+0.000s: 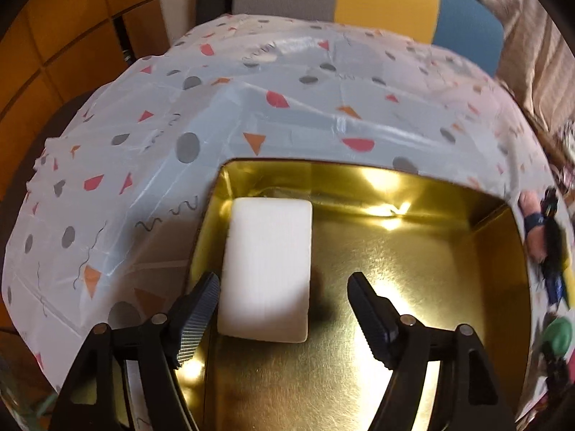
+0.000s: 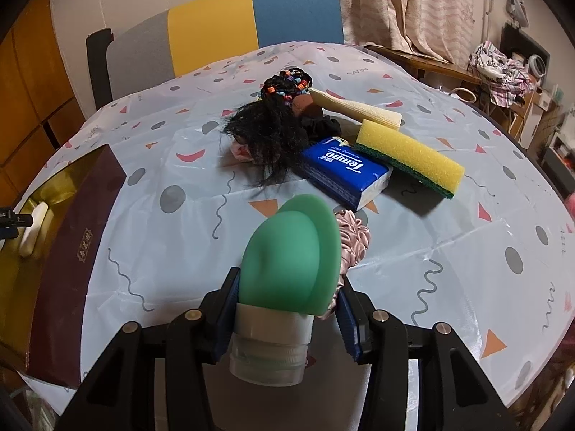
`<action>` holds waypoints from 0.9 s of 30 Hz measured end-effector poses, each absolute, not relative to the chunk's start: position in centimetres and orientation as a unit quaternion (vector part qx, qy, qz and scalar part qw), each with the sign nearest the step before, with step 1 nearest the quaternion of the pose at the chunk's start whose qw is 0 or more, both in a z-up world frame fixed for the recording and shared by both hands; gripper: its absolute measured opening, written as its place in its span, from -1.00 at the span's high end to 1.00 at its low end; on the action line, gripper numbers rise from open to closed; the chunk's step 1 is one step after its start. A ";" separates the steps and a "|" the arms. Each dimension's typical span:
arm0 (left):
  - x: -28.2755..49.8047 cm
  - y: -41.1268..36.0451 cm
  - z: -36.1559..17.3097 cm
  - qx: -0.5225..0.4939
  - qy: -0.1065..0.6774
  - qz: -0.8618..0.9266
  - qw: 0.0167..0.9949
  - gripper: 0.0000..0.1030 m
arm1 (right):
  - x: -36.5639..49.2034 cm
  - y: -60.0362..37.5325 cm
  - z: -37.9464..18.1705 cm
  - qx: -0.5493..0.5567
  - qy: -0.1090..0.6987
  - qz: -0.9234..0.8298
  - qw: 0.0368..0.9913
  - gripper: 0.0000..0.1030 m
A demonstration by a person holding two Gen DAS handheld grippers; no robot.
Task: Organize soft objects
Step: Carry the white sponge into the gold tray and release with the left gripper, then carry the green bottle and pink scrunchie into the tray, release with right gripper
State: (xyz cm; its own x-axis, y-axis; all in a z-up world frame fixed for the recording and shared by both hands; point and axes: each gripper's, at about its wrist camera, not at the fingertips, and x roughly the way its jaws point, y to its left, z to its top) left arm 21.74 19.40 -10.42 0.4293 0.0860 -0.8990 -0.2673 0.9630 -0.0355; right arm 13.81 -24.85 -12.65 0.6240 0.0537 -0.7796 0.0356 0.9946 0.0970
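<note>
You have a white block (image 1: 266, 269) in the box (image 1: 431, 287) with its gold inside and maroon outside, and a mint-green squeeze bottle (image 2: 287, 255) with a clear cap. Your pale tablecloth (image 2: 449, 251) carries grey dots, red and orange triangles and dark squiggles. Beyond lie a yellow-and-green sponge (image 2: 409, 152), a blue tissue pack (image 2: 345, 170) and a pink scrunchie (image 2: 354, 239).

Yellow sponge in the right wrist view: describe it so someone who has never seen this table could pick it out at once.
On the patterned tablecloth, look to the cluster of items at the far middle. The yellow sponge lies at the cluster's right edge, one end propped on the blue tissue pack. It alone is a long yellow block with a dark green layer underneath.
</note>
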 end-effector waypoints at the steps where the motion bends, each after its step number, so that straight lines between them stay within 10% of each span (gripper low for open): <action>1: 21.4 19.6 -10.0 -0.097 0.515 0.108 0.845 -0.47 | 13.8 -24.9 -12.5 0.054 0.432 0.006 0.900 0.04; 27: 6.2 16.6 -6.2 -0.292 0.333 0.119 0.889 -0.46 | 15.8 -9.8 -3.8 0.009 0.395 0.231 0.889 0.04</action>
